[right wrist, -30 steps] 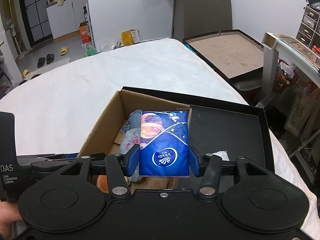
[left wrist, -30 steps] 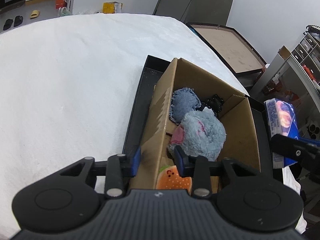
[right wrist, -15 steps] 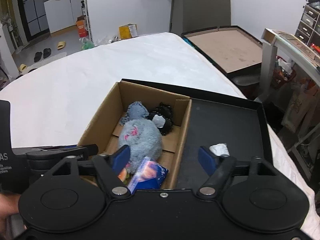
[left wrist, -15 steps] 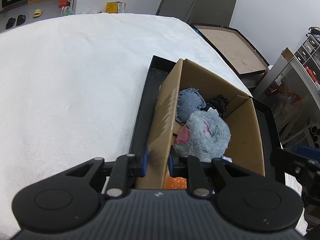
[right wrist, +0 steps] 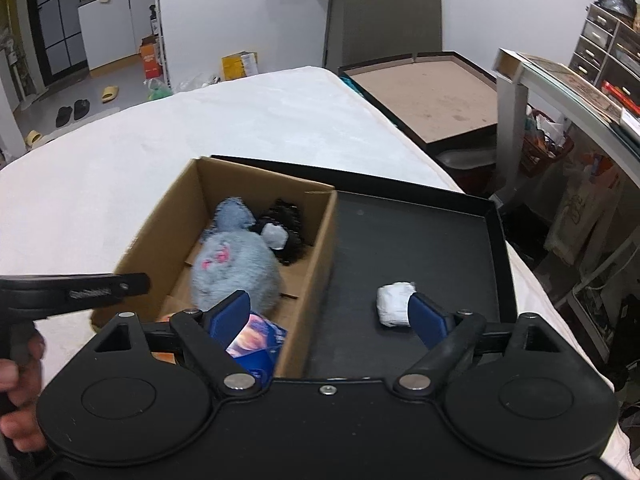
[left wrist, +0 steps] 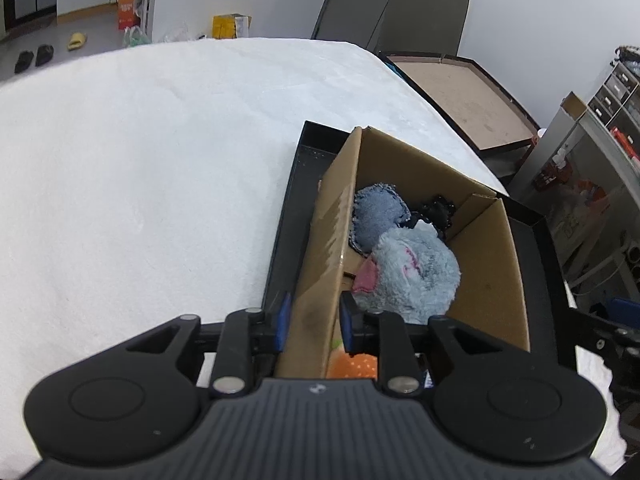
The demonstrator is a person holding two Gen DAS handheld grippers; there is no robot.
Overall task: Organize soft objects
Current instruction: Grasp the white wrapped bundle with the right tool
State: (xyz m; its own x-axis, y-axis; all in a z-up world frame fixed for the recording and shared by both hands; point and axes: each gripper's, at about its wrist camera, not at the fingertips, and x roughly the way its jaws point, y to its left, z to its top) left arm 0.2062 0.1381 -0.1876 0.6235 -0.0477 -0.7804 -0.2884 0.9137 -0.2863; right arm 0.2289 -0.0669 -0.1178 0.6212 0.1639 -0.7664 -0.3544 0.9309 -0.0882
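Note:
A cardboard box [left wrist: 332, 220] stands in the left part of a black tray [right wrist: 420, 240]. Inside lie a grey-blue plush [right wrist: 236, 268], a denim-blue pad [left wrist: 376, 216], a black item [right wrist: 286, 220], an orange burger plush [left wrist: 356, 366] and a blue tissue pack [right wrist: 256, 340]. My left gripper [left wrist: 314, 320] straddles the box's left wall, its pads against both sides while its jaws are opening slightly. My right gripper [right wrist: 328, 312] hangs above the box's right wall, jaws opening wide and holding nothing. A white wad [right wrist: 394, 304] lies on the tray beside its right finger.
The tray rests on a table covered in white cloth [left wrist: 140, 180]. Beyond the table's right edge are a brown board in a black frame [right wrist: 432, 96], a grey chair [right wrist: 384, 12] and drawer shelves [right wrist: 600, 40]. A hand [right wrist: 16, 380] holds the left gripper.
The right gripper opened and the tissue pack dropped from it into the box's near end. The left jaws narrowed onto the box's left wall.

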